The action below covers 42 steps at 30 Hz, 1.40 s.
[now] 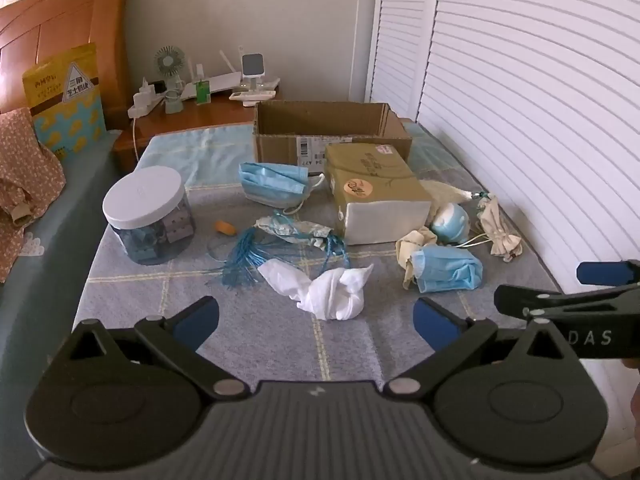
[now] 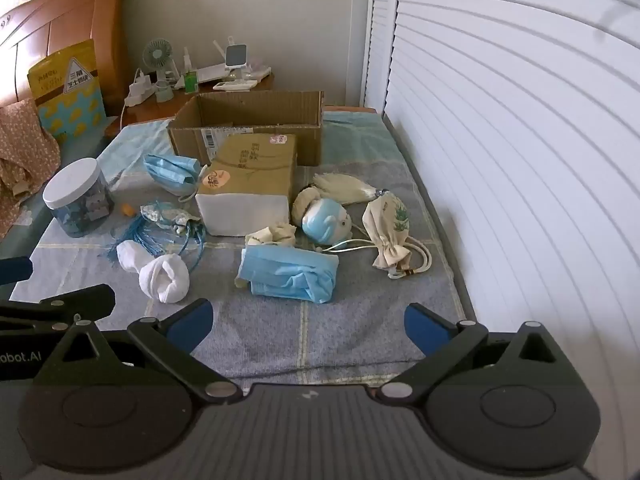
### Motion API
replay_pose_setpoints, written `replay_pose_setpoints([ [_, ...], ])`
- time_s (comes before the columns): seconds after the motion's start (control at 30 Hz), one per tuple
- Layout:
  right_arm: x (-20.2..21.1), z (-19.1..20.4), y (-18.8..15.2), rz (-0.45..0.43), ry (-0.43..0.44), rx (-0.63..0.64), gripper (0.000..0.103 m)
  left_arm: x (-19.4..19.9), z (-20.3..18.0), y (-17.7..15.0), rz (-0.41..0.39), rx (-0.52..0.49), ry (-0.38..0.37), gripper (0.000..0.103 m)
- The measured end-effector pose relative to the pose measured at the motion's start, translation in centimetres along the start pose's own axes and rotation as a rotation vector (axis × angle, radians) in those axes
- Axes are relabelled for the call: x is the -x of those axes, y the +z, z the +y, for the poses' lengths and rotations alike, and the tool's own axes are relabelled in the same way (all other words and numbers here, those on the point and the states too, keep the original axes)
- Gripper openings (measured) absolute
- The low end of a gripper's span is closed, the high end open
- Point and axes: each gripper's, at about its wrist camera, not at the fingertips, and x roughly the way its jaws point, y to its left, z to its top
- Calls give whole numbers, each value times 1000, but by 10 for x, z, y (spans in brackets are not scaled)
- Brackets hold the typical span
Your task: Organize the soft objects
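Both tongs, left [image 1: 316, 322] and right [image 2: 308, 326], gape empty; white sock [image 1: 332, 288], seemingly, ahead.

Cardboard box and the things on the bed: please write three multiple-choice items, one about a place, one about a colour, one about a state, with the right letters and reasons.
1. Where is the cardboard box?
A. behind the tissue pack
B. on the nightstand
C. inside the jar

2. What colour is the jar's lid?
A. red
B. white
C. black

3. How is the right hand-held gripper?
A. shut on a sock
B. shut on a mask
C. open, holding nothing

Answers: 1 A, the box stands farther back on the bed; 2 B, the lid is plainly white; 3 C, its blue pads stand far apart over bare blanket.
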Motion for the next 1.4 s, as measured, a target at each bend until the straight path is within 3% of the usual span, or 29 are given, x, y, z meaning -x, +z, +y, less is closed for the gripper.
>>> replay_pose_setpoints([
  [1.4,5,-2,3,-13,-15,8,103,-1,-1,3,-4,2,-7,102],
])
